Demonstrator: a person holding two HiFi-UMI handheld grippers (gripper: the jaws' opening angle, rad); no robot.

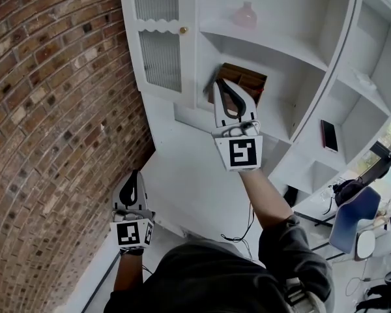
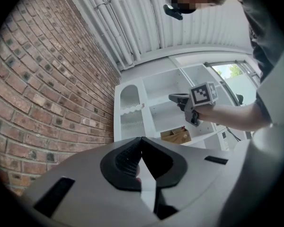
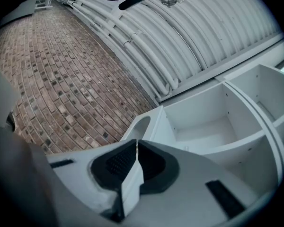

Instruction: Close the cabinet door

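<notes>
Brick wall [image 1: 52,109] far left. Left gripper [image 1: 134,178] low beside it, fingers pressed together, empty. Cabinet door [image 1: 158,41], ribbed glass, small knob, at white cabinet's upper left. Right gripper [image 1: 223,87] clear of door, raised before brown box [image 1: 247,78] on shelf, fingers pressed together, empty. Phone [image 1: 330,135] on shelf farther right.
</notes>
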